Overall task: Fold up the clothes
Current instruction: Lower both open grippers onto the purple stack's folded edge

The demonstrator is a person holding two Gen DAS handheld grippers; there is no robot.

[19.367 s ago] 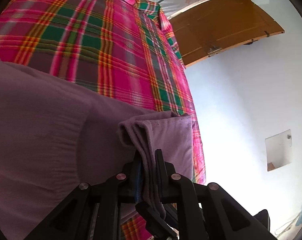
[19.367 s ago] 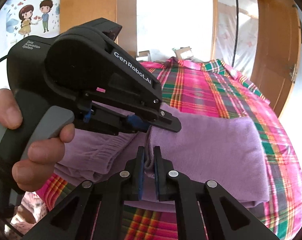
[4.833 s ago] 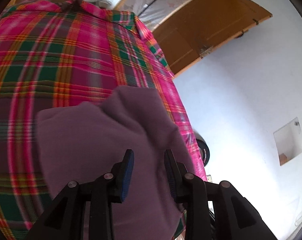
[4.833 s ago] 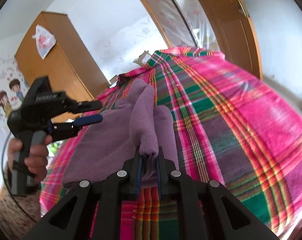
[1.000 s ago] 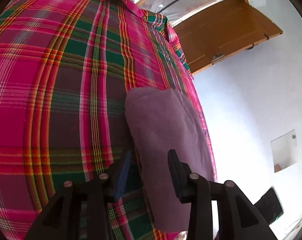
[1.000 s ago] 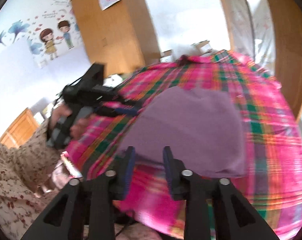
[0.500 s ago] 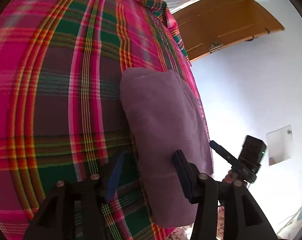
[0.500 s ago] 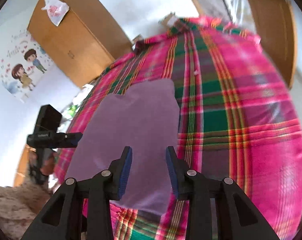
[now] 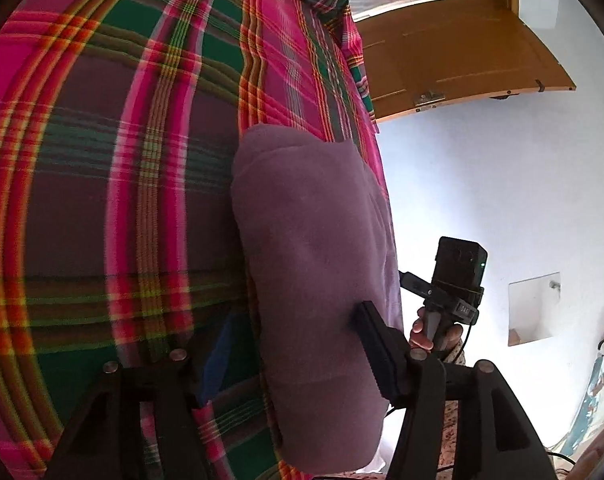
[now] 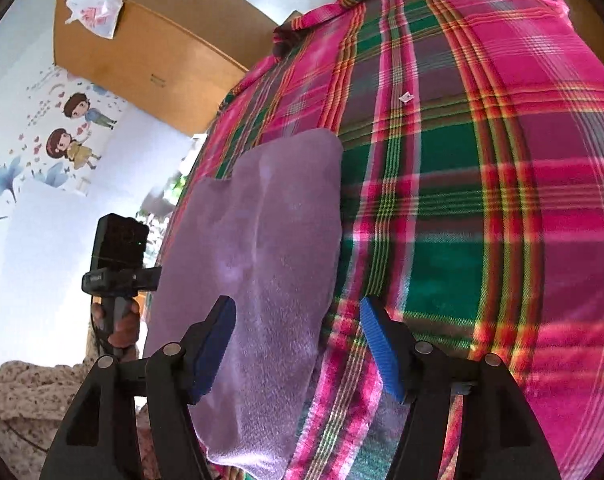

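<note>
- The folded purple garment point(image 9: 313, 264) lay flat on the pink-and-green plaid bedcover point(image 9: 114, 160), close to the bed's edge on the person's side.
- The left tool point(image 9: 292, 354) hovered over the garment's near end, fingers spread wide apart, gripping nothing.
- The right tool point(image 10: 298, 340) stood open over the garment's other end, its blue pads point(image 10: 377, 344) well apart and empty.
- A wooden door point(image 9: 453, 64) and a brown wardrobe point(image 10: 142, 68) stood beyond the bed.
</note>
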